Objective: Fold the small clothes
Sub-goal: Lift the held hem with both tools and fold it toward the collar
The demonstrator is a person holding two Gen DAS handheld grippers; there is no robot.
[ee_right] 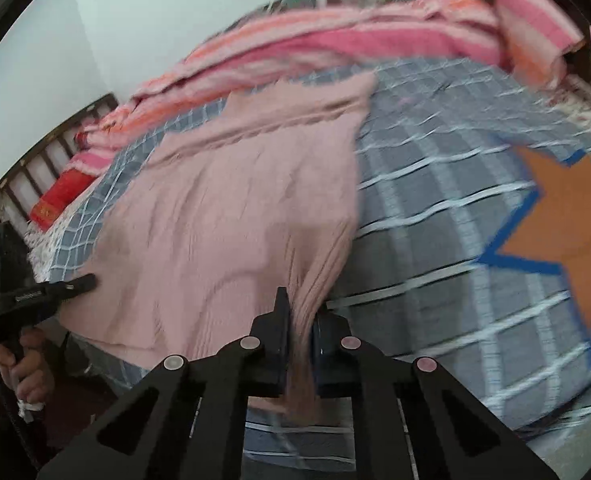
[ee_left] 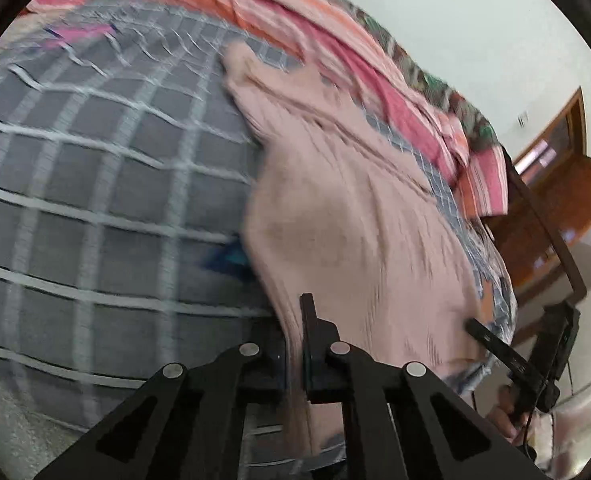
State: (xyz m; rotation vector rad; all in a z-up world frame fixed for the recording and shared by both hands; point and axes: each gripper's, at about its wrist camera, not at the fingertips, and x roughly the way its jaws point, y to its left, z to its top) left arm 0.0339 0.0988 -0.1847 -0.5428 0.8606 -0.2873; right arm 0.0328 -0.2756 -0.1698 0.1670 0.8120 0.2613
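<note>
bedspread (ee_right: 435, 216) of grey check, orange star (ee_right: 567, 236), striped pink blanket (ee_right: 375, 44), pale wall (ee_left: 475, 20)

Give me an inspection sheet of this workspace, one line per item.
Surface: bed with grey checked cover, orange star patch on it.
Job's things: pink knitted garment spread on the cover, near edge gathered at both grippers.
Clutter: striped pink and orange blanket bunched along the far side; red item near the bed rail.
Grippers: left gripper shut on the garment's near edge; right gripper shut on the near edge too.
Cables: thin dark cord by the right gripper's handle.
Surroundings: pale wall, wooden door, dark bed rail.
</note>
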